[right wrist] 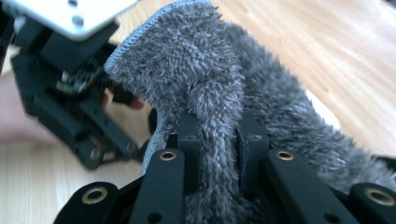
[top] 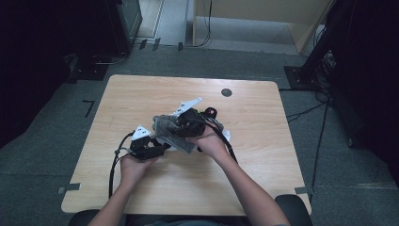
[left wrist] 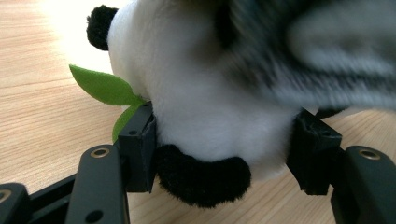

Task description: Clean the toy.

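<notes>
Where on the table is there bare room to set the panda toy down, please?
Bare wood lies along the table's far-left stretch and the near edge between the forearms. The middle is crowded: left gripper holds the panda toy, right gripper the grey cloth.

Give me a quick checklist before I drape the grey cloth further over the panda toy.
1. Left tool clamps the plush panda on both flanks: ok.
2. Right tool pinches a fold of the grey cloth: ok.
3. Cloth already lies over the panda's top: ok, seen blurred in the left gripper view.
4. Panda's green leaf free of the jaws: not ok, it touches one.
5. Cables clear of the cloth: cannot tell.
6. Table around the work bare: ok.
</notes>
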Demonstrator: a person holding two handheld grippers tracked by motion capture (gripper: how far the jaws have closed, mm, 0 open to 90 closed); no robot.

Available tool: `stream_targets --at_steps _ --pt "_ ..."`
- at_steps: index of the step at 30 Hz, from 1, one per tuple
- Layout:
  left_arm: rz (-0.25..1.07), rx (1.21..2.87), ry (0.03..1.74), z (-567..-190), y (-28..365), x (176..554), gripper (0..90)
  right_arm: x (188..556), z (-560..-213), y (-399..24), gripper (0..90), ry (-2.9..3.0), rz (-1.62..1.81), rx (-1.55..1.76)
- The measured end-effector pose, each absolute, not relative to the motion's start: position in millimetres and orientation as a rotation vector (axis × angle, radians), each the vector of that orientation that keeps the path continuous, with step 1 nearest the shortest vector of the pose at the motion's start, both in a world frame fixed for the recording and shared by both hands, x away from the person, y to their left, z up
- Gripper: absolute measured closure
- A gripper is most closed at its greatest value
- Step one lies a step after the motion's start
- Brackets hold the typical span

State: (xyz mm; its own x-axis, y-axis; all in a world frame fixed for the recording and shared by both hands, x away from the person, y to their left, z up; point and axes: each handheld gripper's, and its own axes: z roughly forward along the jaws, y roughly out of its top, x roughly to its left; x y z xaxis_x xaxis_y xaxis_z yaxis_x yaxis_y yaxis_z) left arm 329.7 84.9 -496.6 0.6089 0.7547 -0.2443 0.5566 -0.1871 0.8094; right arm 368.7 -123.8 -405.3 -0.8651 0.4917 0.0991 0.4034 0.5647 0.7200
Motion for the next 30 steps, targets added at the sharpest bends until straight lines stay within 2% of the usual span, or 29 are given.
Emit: stream_targets --at_steps 10,30 --pt "0.227 1.854 1.072 -497 86 331 36.9 352 -410 -169 78.3 2.71 1.179 0.789" --pt "0.233 1.867 1.052 -497 87 331 36.7 352 -410 -249 78.5 2.552 1.251 0.987"
